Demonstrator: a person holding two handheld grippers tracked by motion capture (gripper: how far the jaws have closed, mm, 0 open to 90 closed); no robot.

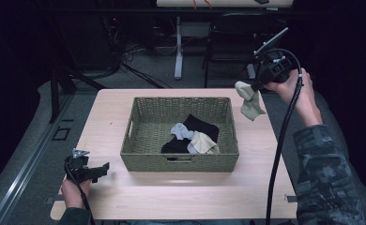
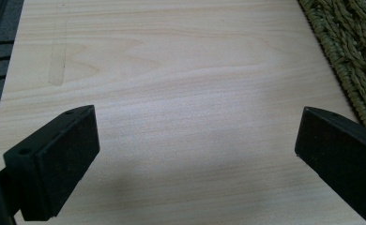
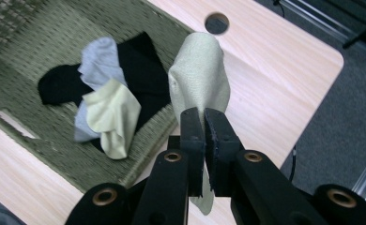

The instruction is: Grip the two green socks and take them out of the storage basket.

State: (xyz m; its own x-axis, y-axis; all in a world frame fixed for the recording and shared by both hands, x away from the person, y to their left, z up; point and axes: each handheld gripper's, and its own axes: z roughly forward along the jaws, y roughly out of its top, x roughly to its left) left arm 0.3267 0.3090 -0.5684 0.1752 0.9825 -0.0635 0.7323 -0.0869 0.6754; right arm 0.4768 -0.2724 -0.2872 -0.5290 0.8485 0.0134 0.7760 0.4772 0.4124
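The two black jaws of the right gripper [image 3: 203, 123] are pressed together on a pale beige sock [image 3: 200, 77], and the cloth is pinched flat between them with a short end hanging below the jaws in the right gripper view. In the high view this sock [image 1: 250, 101] hangs freely in the air, beyond the far right corner of the woven basket [image 1: 181, 161] and above the table edge, held up by the person's right hand [image 1: 289, 83]. I judge the sock to be very light and soft; it folds and droops under its own weight, so it will swing when moved, and a pinch on a bunched part of the fabric seems safer than a grip on one thin edge. Inside the basket lie a black sock [image 1: 197, 129], a grey sock [image 1: 181, 131] and a light yellow sock [image 1: 204, 143], overlapping each other. The left gripper [image 1: 94, 171] rests low near the left front of the wooden table [image 2: 181, 70], its jaws spread wide with nothing between them, just beside the basket wall.
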